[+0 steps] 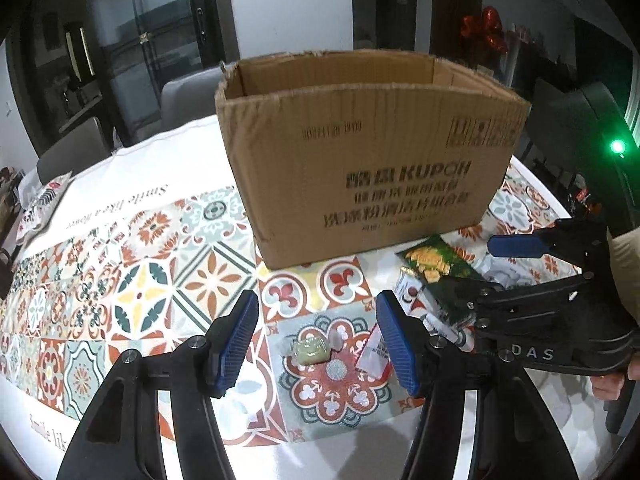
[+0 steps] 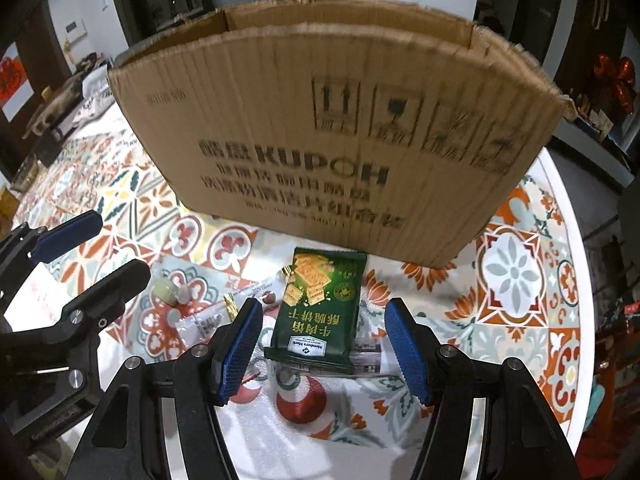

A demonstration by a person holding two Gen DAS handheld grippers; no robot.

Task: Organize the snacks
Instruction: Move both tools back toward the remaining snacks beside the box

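An open cardboard box (image 1: 360, 160) (image 2: 340, 152) stands on the patterned tablecloth (image 1: 140, 280), just beyond the snacks. A small pale green wrapped candy (image 1: 310, 350) (image 2: 166, 290) lies on the cloth between the fingers of my left gripper (image 1: 316, 344), which is open and touches nothing. A clear wrapped packet (image 1: 374, 354) (image 2: 208, 320) lies beside the candy. The green cracker packet (image 2: 320, 304) (image 1: 436, 264) lies flat between the fingers of my right gripper (image 2: 324, 348), also open, with gaps on both sides. Each gripper appears in the other's view: right gripper (image 1: 470, 264), left gripper (image 2: 122, 244).
A white printed packet (image 1: 408, 292) sits partly under the green one. Grey chairs (image 1: 180, 96) stand behind the table. Small items (image 1: 40, 200) lie at the far left of the cloth. The round table edge (image 2: 576, 280) curves close on the right.
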